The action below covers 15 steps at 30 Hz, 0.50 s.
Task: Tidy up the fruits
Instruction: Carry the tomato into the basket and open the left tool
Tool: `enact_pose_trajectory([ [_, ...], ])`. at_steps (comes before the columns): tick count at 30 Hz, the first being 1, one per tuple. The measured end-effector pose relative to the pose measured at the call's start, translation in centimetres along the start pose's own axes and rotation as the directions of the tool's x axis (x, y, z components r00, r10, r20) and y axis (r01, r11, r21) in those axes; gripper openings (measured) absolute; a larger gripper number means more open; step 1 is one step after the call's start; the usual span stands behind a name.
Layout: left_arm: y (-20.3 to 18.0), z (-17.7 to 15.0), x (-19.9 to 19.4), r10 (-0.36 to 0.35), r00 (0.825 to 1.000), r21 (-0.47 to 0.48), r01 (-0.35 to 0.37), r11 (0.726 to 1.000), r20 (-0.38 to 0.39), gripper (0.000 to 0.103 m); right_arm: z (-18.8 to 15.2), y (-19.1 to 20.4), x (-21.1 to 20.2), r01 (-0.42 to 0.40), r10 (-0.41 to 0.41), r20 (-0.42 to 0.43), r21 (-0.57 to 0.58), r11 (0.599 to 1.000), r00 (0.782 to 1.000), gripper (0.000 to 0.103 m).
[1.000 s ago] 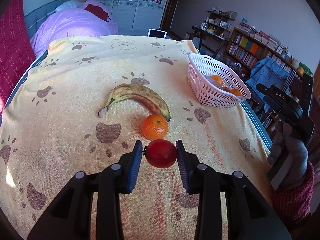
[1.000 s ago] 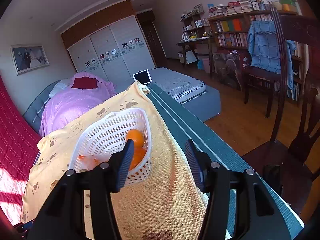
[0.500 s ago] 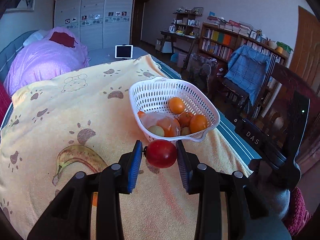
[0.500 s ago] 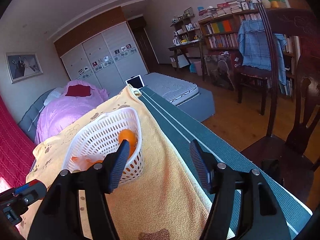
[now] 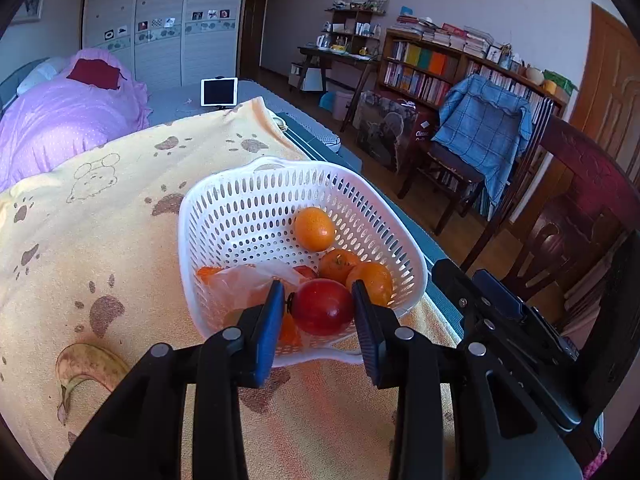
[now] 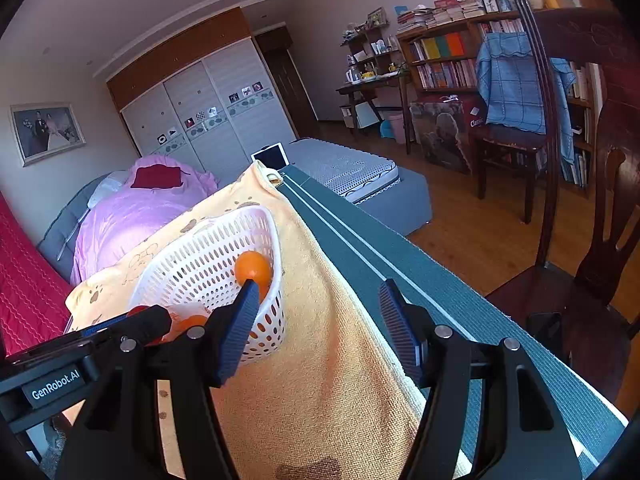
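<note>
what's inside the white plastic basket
The white perforated plastic basket holds three orange tangerines and a crumpled clear plastic bag over more fruit. The held red fruit hides what lies behind it.

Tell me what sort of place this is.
A lived-in bedroom, most likely. A bed with a purple quilt stands before a wall of white wardrobe doors, and a packed bookshelf lines the far wall. The fruit sorting happens on a yellow paw-print blanket.

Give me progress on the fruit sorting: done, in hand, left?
Done: several oranges already lie in the white basket. In hand: the left gripper is shut on a red fruit over the basket's near rim. Left: release it, then the banana on the yellow blanket. The right gripper is open, empty.
</note>
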<state>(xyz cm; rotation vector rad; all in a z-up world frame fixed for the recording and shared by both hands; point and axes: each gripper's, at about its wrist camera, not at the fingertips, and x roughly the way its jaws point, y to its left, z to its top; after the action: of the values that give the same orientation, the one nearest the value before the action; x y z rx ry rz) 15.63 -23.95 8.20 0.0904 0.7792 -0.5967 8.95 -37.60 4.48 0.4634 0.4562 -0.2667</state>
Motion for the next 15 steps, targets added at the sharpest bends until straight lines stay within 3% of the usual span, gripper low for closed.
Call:
enact_pose_trajectory([
  [6, 0.6, -0.2, 0.9, -0.002, 1.000, -0.022, 0.002, 1.000, -0.018, 0.036, 0.0, 0.3, 0.0, -0.003, 0.003, -0.004, -0.013, 1.000, 1.000, 0.064],
  [15, 2.5, -0.4, -1.0, 0.029, 0.999, -0.071, -0.028, 0.997, 0.013, 0.036, -0.2, 0.5, 0.0, -0.004, 0.004, -0.004, -0.019, 1.000, 1.000, 0.064],
])
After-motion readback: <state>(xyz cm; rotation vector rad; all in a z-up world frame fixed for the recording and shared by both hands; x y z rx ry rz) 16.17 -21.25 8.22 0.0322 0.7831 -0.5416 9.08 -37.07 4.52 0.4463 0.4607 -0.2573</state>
